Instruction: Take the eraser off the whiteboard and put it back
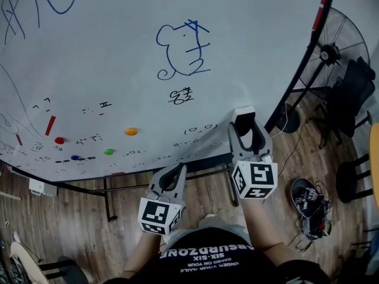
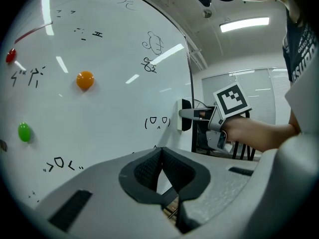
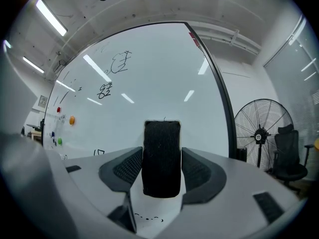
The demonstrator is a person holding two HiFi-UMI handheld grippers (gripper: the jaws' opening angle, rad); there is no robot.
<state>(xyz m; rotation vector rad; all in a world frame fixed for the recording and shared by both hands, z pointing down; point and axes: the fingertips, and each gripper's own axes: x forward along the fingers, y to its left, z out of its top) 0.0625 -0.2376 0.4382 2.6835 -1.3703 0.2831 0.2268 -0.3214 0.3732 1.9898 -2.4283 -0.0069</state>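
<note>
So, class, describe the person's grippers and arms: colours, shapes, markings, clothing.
The left gripper and right gripper are light grey, with curved jaws lined by black textured pads. Each carries a white cube with black square markers. The person wears a black T-shirt with white lettering; forearms bare.

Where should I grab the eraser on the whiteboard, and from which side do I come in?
Grip the eraser across its two long side edges, coming straight at the face of the whiteboard. It sits upright and flat on the board, so only those narrow sides stick out. The right hand-held gripper straddles it that way.
</note>
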